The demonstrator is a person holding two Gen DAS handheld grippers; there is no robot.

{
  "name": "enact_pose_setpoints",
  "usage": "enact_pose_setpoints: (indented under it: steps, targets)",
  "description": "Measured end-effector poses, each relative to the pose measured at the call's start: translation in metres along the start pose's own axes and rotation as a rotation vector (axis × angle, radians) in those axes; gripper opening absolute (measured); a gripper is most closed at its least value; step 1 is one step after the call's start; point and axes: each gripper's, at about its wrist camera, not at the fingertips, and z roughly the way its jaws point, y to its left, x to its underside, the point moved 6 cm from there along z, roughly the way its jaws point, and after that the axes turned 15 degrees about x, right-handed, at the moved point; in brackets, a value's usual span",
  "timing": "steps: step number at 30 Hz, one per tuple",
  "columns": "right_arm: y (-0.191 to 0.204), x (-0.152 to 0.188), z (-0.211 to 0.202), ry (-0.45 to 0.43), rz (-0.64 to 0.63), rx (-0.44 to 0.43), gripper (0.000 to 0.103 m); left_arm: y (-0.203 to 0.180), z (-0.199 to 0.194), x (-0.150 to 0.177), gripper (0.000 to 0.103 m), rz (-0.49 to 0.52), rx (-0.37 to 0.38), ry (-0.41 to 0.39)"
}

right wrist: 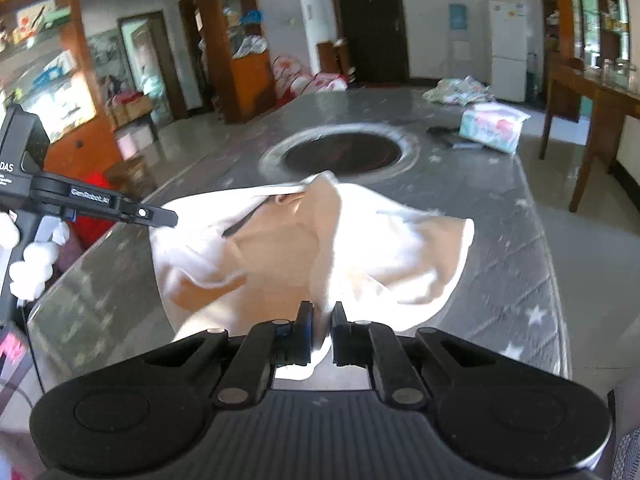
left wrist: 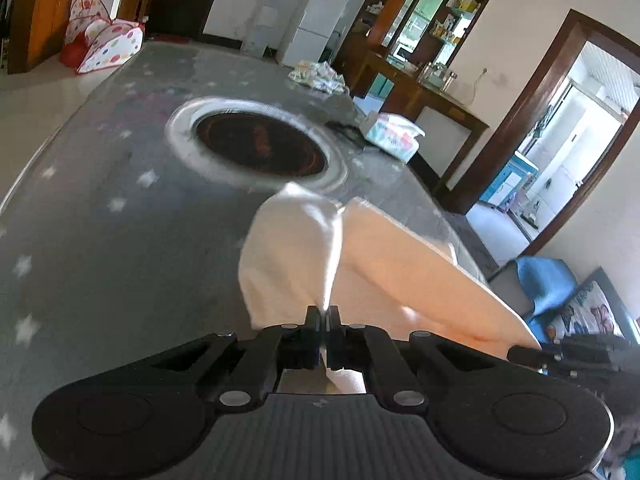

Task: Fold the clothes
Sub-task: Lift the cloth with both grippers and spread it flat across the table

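We hold both grippers low over the table point(left wrist: 80, 208). L gripper point(left wrist: 323, 314) & R gripper point(right wrist: 321, 312) each pinch the cloth point(right wrist: 360, 248), fingers nearly together.

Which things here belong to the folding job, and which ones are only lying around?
Belong to the job:
- garment, cream-white, lifted
- left gripper, shut on the garment
- right gripper, shut on the garment
- table, the work surface

Only lying around:
- tissue pack
- cloth pile at the far end
- fridge
- play tent

Cream-white garment point(right wrist: 360, 248), grey star-patterned table cover point(left wrist: 100, 220), black tongs point(right wrist: 322, 320)
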Motion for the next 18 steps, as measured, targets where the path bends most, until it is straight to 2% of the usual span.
enact_pose_setpoints:
  steps: [5, 8, 9, 12, 15, 18]
  targets:
    - [0.02, 0.02, -0.009, 0.068, -0.075, -0.056, 0.011, 0.013, -0.022, 0.043, 0.003, -0.032, -0.009, 0.07]
    - [0.027, 0.019, -0.016, 0.061, -0.1, -0.057, 0.015, 0.018, -0.03, 0.063, 0.003, -0.043, -0.014, 0.109]
    - [0.029, 0.017, -0.018, 0.053, -0.103, -0.055, 0.02, 0.019, -0.032, 0.068, 0.003, -0.047, -0.014, 0.12]
    - [0.032, 0.008, -0.018, 0.03, -0.112, -0.044, 0.026, 0.026, -0.04, 0.079, 0.003, -0.062, -0.023, 0.129]
    - [0.035, 0.002, -0.006, 0.021, -0.122, -0.035, 0.034, 0.031, -0.048, 0.089, 0.003, -0.075, -0.02, 0.134]
    - [0.038, -0.005, 0.014, 0.027, -0.135, -0.028, 0.035, 0.032, -0.051, 0.1, 0.003, -0.074, -0.01, 0.16]
